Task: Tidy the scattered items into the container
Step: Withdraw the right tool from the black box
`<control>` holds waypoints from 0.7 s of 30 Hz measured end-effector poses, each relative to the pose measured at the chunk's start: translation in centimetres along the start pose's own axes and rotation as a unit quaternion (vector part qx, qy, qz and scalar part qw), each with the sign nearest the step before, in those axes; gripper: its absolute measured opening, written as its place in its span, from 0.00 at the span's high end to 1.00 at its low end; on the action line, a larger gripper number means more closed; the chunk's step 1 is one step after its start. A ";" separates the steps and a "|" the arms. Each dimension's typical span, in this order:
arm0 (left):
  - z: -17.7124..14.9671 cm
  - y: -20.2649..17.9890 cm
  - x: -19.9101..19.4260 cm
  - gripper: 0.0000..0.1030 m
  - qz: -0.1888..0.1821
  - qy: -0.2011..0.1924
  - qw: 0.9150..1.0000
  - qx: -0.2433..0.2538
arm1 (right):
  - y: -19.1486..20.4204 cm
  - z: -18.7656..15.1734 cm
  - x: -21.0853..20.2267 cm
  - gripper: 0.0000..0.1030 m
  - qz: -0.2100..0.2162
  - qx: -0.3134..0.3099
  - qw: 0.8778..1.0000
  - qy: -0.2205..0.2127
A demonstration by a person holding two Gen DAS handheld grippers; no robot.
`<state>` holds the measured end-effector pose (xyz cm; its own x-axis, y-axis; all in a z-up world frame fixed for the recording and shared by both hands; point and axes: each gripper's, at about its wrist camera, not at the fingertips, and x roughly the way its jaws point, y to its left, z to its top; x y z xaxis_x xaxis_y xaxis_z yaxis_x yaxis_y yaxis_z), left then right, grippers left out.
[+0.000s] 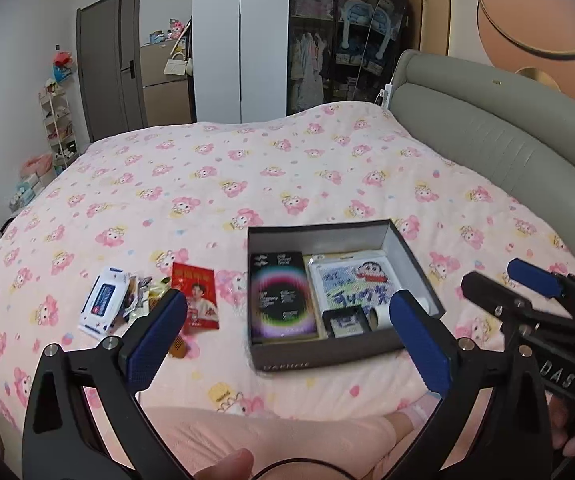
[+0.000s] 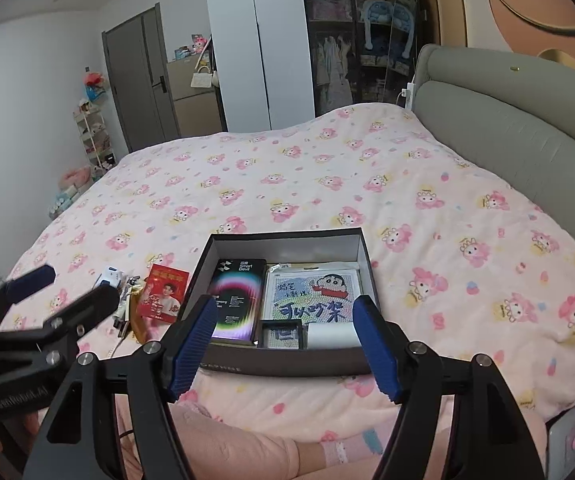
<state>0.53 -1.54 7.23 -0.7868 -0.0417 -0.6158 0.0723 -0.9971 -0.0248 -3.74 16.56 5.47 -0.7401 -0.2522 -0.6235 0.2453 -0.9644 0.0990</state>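
Note:
A dark grey open box sits on the bed. Inside lie a black carton, a cartoon bead-picture kit, a small black frame and a white roll. Left of the box lie a red card, a white-and-blue wipes pack, crumpled wrappers and a brown piece. My left gripper hovers open and empty between card and box. My right gripper is open and empty over the box's near edge.
The pink cartoon-print bedspread covers the whole bed, with a grey padded headboard on the right. A person's pink-trousered leg and sock lie at the near edge. Wardrobes, a door and shelves stand beyond the far side.

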 end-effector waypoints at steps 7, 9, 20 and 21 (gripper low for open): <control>-1.3 -0.3 0.2 0.01 0.001 0.009 1.000 0.000 | -0.1 -1.7 0.4 0.34 -0.010 0.001 1.000 0.014; -1.5 -0.5 0.2 0.01 -0.002 0.010 1.000 0.001 | 0.1 -1.9 0.3 0.34 -0.011 -0.003 1.000 0.013; -2.0 -0.6 0.4 0.01 -0.008 0.015 1.000 0.000 | 0.4 -2.5 0.0 0.34 -0.007 -0.010 1.000 0.017; -2.0 -0.6 0.5 0.01 -0.010 0.015 1.000 -0.001 | 0.4 -2.5 -0.1 0.34 -0.007 -0.010 1.000 0.017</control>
<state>1.31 -0.82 5.40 -0.7688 -0.0205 -0.6392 0.0587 -0.9975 -0.0386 -2.00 16.43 3.65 -0.7216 -0.2356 -0.6510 0.2473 -0.9660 0.0755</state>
